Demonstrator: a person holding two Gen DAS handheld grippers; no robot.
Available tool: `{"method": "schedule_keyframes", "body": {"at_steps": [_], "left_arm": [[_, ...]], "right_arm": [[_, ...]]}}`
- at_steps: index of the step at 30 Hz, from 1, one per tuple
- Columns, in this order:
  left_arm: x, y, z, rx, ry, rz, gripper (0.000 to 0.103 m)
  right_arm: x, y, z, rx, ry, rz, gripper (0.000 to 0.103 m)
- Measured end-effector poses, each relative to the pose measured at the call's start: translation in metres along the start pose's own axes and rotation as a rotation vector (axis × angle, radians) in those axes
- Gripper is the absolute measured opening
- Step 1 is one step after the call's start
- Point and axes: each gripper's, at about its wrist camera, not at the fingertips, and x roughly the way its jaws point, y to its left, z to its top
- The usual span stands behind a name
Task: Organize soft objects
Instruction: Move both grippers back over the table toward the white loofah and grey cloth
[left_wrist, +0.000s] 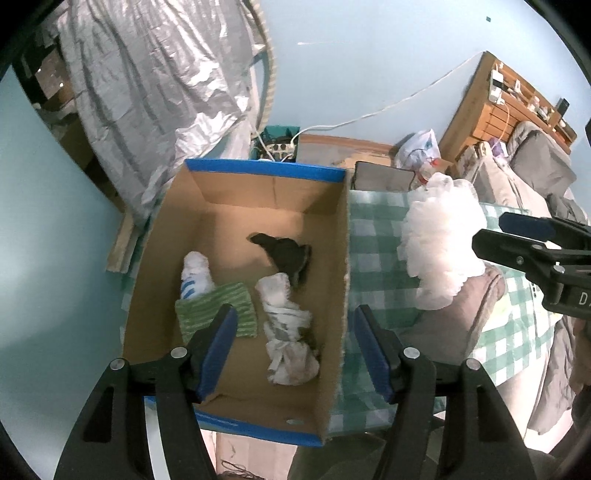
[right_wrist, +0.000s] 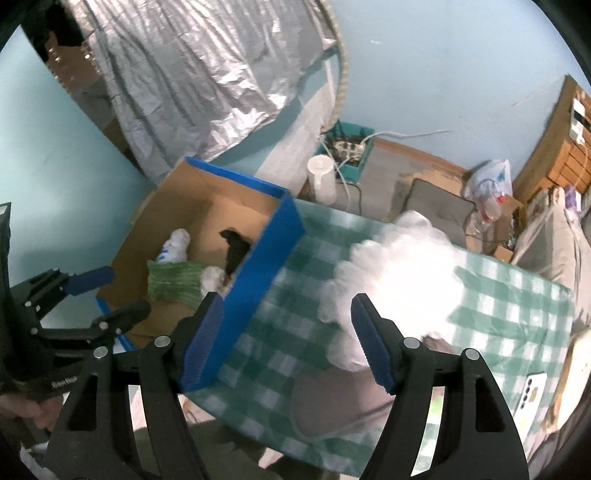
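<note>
- Covering the worktop (left_wrist: 373, 236) is a green-and-white checked cloth; the cardboard box (left_wrist: 159, 236) with blue rims takes its left end, and the things not yet sorted lie toward its right end.
- That box already holds four soft things: a black cloth (left_wrist: 286, 254) toward the far wall, a white sock with blue stripes (left_wrist: 195, 277) by the left wall, a green striped cloth (left_wrist: 218, 310) just in front of it, and a knotted white cloth (left_wrist: 288, 339) near the right wall.
- Outside the box, a grey pad (left_wrist: 458, 317) lies flat on the cloth near the worktop's front edge, with the white mesh bath puff (left_wrist: 443, 240) resting partly on its far end.
- My right gripper (right_wrist: 288, 336) is the nearer one to that puff: its fingers are spread wide with nothing between them, and the puff sits just ahead of the right finger (right_wrist: 373, 343), slightly to the right of my line. I cannot tell whether that finger touches it, since the puff is blurred.
- My left gripper (left_wrist: 293, 350) also stands wide and empty, poised over the box's near right wall, well apart from the puff.
- I judge the puff comes next: it needs carrying left, over the box's right wall.
</note>
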Motion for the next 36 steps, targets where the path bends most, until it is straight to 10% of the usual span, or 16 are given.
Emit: {"method": "schedule_keyframes", "body": {"at_steps": [36], "left_arm": [[0.028,-0.122,0.025,0.207,0.049,-0.081,0.086]], "right_arm": [[-0.031,-0.136,-0.075,0.279,0.040,-0.103,0.075]]}}
